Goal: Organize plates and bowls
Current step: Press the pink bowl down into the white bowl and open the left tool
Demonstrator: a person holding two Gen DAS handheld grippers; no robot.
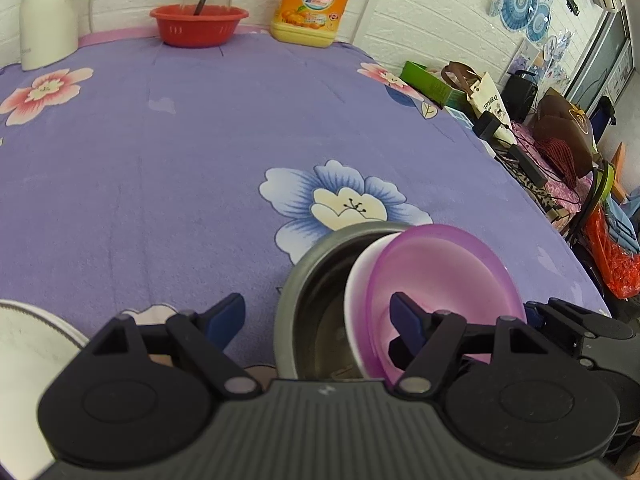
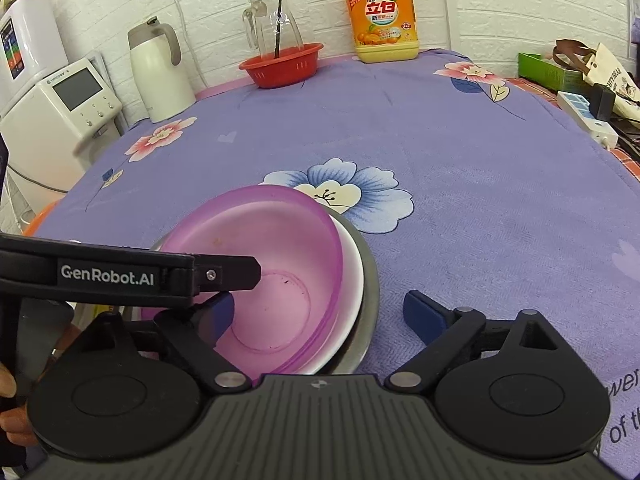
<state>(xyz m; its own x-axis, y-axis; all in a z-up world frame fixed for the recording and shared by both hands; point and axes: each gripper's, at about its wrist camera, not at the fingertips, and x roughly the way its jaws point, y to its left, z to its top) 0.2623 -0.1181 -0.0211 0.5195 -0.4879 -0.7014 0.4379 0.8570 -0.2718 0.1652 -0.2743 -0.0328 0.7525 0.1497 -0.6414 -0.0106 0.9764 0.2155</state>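
Near the front edge of the purple floral tablecloth (image 2: 460, 152), the purple bowl (image 2: 276, 264) sits tilted inside a white bowl (image 2: 352, 300), both nested in a metal bowl (image 1: 312, 300); stacking appears mostly done, though a white plate (image 1: 28, 344) at near left remains apart; left gripper (image 1: 316, 316) and right gripper (image 2: 320, 312) hover low over the stack, jaws spread, holding nothing.

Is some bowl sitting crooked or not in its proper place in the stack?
Yes. The purple bowl and the white bowl under it sit tilted inside the steel bowl, leaning against one side instead of nesting flat. Both tongs, left and right, are open around them.
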